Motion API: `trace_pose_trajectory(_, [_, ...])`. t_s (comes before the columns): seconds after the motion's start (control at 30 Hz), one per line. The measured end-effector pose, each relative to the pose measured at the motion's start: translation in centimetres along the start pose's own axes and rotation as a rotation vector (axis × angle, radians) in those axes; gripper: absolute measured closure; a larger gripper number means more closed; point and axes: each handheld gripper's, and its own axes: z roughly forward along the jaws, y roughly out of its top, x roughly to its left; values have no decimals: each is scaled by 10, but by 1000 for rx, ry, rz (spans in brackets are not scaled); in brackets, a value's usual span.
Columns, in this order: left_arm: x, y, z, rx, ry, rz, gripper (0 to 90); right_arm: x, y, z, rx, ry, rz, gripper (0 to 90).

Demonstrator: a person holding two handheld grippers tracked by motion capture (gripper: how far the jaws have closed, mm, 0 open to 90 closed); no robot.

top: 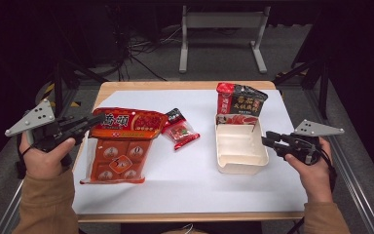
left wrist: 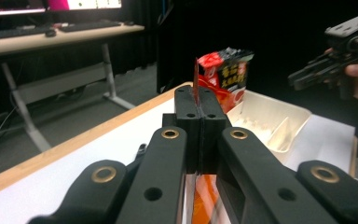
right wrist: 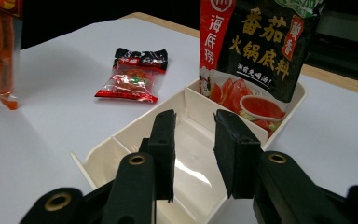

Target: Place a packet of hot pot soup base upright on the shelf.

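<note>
Overhead and both close gripper views share the cream tray (top: 240,161).

three food packets (top: 121,146) (top: 180,129) (top: 241,100); one white divided tray (top: 241,163); two grippers (top: 85,124) (top: 268,139).

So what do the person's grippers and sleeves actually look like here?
Both the left gripper and the right gripper are black, with two flat-padded jaws, brass-coloured pivot rivets and a grey three-cornered plate drilled with small holes on top. A dark cable trails by the right wrist. The sleeves are tan-brown.

Left tongs (top: 97,119) clamped tight, raised, pointing right; right tongs (top: 264,137) part open, pointing left.
</note>
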Motion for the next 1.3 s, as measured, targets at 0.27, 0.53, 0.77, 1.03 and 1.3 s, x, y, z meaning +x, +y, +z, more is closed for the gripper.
trace_pose_trajectory(0.27, [-14, 8, -4, -39, 28, 44, 900, 5, 4, 2, -13, 24, -5, 688])
trace_pose_trajectory(0.53, [-15, 12, 0, -57, 44, 34, 900, 13, 9, 11, -6, 51, -1, 665])
trace_pose_trajectory(0.77, [-21, 15, 9, -75, -7, 31, 900, 33, 26, 16, -13, 84, -24, 633])
trace_pose_trajectory(1.03, [-33, 21, 15, -106, -82, 49, 900, 59, 51, 29, -60, 178, -71, 566])
trace_pose_trajectory(1.3, [-43, 22, 28, -108, -146, 57, 900, 78, 74, 45, -78, 236, -120, 519])
